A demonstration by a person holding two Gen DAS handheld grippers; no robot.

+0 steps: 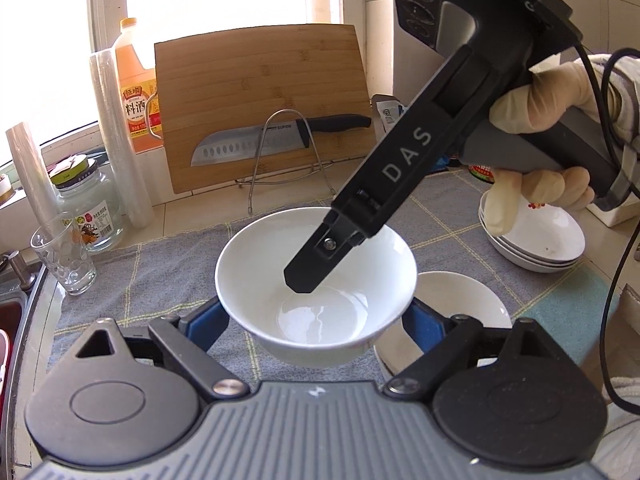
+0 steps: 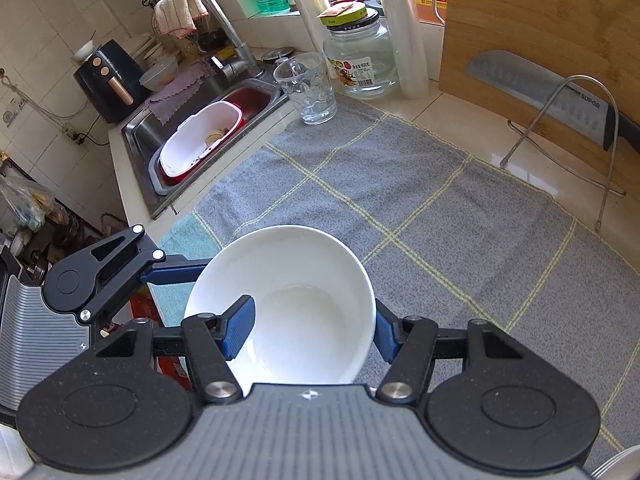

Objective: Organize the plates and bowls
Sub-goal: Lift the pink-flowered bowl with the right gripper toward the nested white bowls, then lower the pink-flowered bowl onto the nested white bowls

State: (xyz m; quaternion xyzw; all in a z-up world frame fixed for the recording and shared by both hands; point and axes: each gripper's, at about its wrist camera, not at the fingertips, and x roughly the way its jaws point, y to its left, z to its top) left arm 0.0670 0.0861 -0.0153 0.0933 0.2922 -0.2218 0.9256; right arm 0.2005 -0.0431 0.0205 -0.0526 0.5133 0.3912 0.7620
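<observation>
A white bowl is held above the grey checked towel. My left gripper clasps it from both sides with its blue pads. My right gripper grips the same bowl at its rim, one pad inside and one outside; its black finger reaches into the bowl in the left wrist view. A second white bowl sits on the towel just right of the held one. A stack of white plates lies at the far right.
A bamboo cutting board and a knife on a wire rack stand at the back. A drinking glass, a jar, plastic-wrap rolls and a bottle stand left. The sink holds a white basin.
</observation>
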